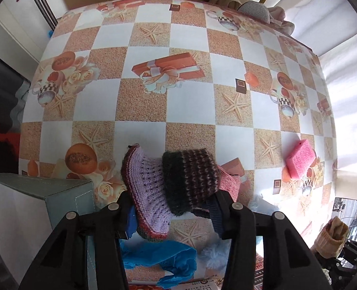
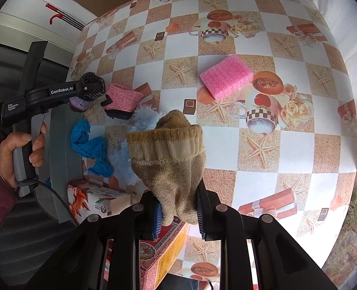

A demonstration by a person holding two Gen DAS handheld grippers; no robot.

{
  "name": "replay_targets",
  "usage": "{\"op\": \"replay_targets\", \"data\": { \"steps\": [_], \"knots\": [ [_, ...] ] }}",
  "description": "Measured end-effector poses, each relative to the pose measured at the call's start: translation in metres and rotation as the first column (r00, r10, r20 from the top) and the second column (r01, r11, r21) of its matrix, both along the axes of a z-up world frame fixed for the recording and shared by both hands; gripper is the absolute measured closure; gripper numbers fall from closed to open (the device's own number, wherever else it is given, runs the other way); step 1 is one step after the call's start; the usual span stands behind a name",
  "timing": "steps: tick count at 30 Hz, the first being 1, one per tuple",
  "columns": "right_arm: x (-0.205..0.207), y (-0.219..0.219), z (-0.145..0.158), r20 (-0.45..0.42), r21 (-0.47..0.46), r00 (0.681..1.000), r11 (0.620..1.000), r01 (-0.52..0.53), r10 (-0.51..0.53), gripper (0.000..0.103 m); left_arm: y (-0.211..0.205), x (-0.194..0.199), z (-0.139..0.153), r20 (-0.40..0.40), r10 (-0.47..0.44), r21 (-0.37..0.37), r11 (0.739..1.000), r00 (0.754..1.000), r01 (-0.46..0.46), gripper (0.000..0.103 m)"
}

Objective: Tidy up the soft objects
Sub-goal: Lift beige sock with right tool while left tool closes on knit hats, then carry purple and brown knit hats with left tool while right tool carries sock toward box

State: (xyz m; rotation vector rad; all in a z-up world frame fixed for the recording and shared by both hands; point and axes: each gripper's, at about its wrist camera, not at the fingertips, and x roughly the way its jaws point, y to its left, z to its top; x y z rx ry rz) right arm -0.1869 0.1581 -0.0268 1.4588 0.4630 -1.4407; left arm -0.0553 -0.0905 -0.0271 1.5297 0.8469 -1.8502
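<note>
My left gripper [image 1: 173, 215] is shut on a knitted piece, lilac with a dark striped cuff [image 1: 168, 181], held above the table; it also shows in the right wrist view [image 2: 91, 89]. My right gripper [image 2: 178, 213] is shut on a beige knitted sock [image 2: 171, 154], also seen at the lower right of the left wrist view [image 1: 330, 239]. A pink knitted piece [image 2: 122, 97] lies on the table beside the left gripper. A pink sponge [image 2: 225, 77] lies mid-table. A blue cloth [image 2: 89, 145] and a pale blue fluffy item [image 2: 125, 159] lie near the front left.
The checkered tablecloth [image 1: 190, 111] covers the table. A grey box [image 1: 64, 193] stands at the left edge. A printed carton [image 2: 93, 200] and a red and yellow box [image 2: 164, 249] sit near the front. Clothes and a hanger [image 1: 253, 7] are at the far right corner.
</note>
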Motion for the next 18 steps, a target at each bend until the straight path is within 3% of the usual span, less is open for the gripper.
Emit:
{"op": "replay_targets", "data": {
  "steps": [8, 18],
  "knots": [
    [0.024, 0.007, 0.030, -0.056, -0.031, 0.998, 0.999, -0.011, 0.009, 0.078, 0.057, 0.025, 0.061, -0.058, -0.120, -0.091, 0.989, 0.991, 0.114, 0.051],
    [0.071, 0.030, 0.067, -0.097, -0.063, 0.995, 0.998, -0.008, 0.002, 0.078, 0.131, 0.086, 0.088, -0.067, -0.206, -0.103, 0.975, 0.976, 0.198, 0.051]
  ]
}}
